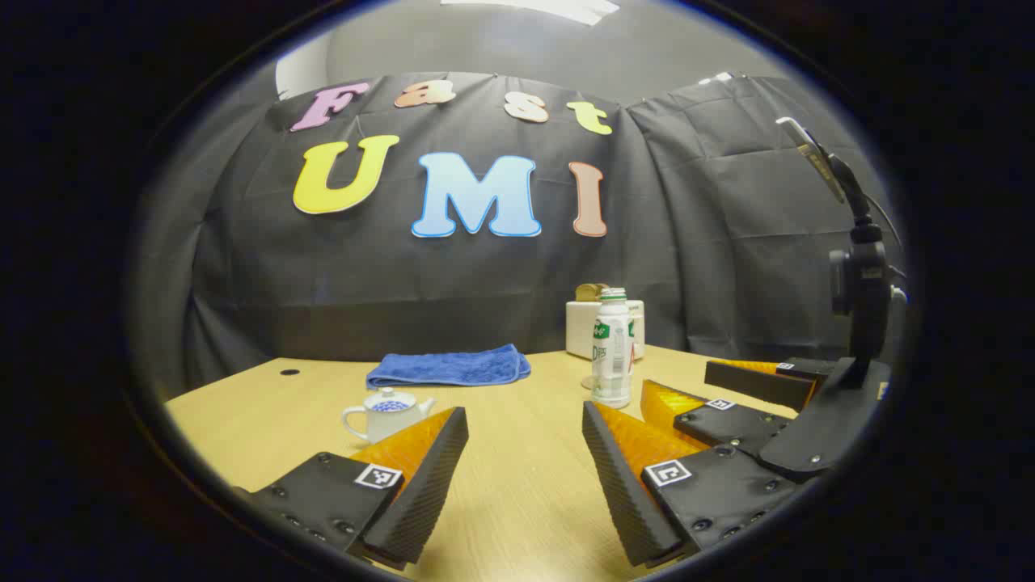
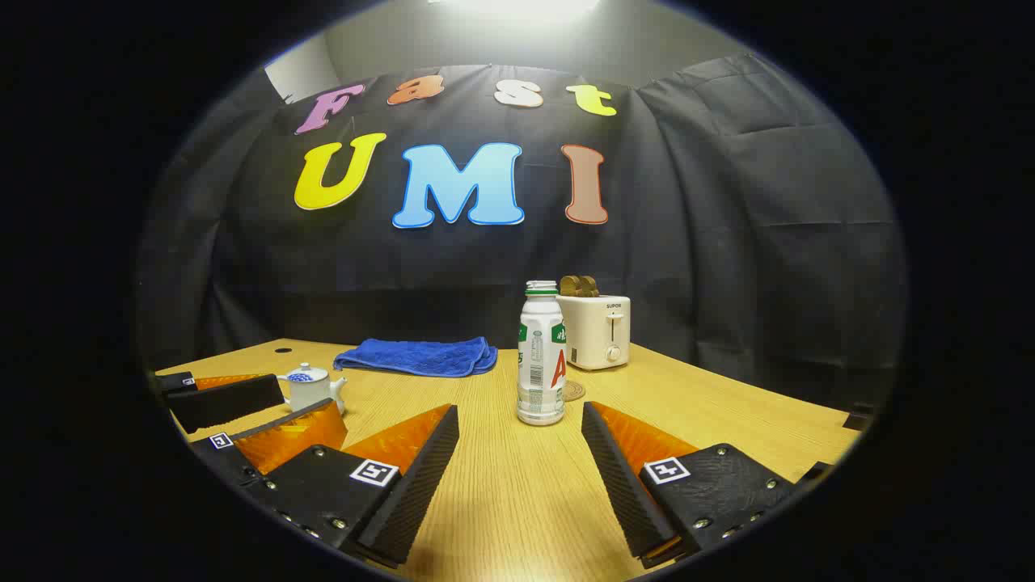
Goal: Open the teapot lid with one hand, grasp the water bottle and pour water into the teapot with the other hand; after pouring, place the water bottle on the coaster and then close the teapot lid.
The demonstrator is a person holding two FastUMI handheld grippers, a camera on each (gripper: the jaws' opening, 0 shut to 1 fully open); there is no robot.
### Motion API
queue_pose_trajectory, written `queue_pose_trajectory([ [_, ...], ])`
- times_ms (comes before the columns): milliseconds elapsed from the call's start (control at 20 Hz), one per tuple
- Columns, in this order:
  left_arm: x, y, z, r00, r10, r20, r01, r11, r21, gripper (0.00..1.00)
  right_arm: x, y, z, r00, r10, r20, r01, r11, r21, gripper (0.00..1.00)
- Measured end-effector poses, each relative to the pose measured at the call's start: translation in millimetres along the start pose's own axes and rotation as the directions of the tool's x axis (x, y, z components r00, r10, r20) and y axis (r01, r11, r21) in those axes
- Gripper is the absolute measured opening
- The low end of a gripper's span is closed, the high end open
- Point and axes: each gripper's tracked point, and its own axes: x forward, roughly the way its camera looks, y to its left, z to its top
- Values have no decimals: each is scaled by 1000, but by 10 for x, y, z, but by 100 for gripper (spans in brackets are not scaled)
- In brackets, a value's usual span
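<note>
The water bottle (image 2: 541, 356) stood upright on the table (image 2: 728, 420), uncapped mouth up, just before the coaster (image 2: 573, 391). Both grippers, left (image 1: 524, 436) and right (image 2: 520, 432), gaped empty; the teapot (image 1: 386, 414) sat lidded.

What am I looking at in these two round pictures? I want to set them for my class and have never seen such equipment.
A person holds a two-finger gripper in each hand, and each carries a camera looking forward along its own fingers. In the left gripper view the left gripper stands open and empty; the right gripper view shows the right gripper the same. Each view also catches the other gripper at its edge. On the wooden table stand a small teapot with its lid on, an upright water bottle with a round coaster just behind it, a folded blue towel and a toaster. Nothing is held.
</note>
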Motion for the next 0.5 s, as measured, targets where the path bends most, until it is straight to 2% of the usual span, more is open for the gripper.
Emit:
queue_pose_trajectory([
  [500, -12, -6, 8, 1000, -13, 1, 13, 1000, -1, 98, -11, -14, 7, 1000, -16, -2, 16, 1000, 1, 95],
])
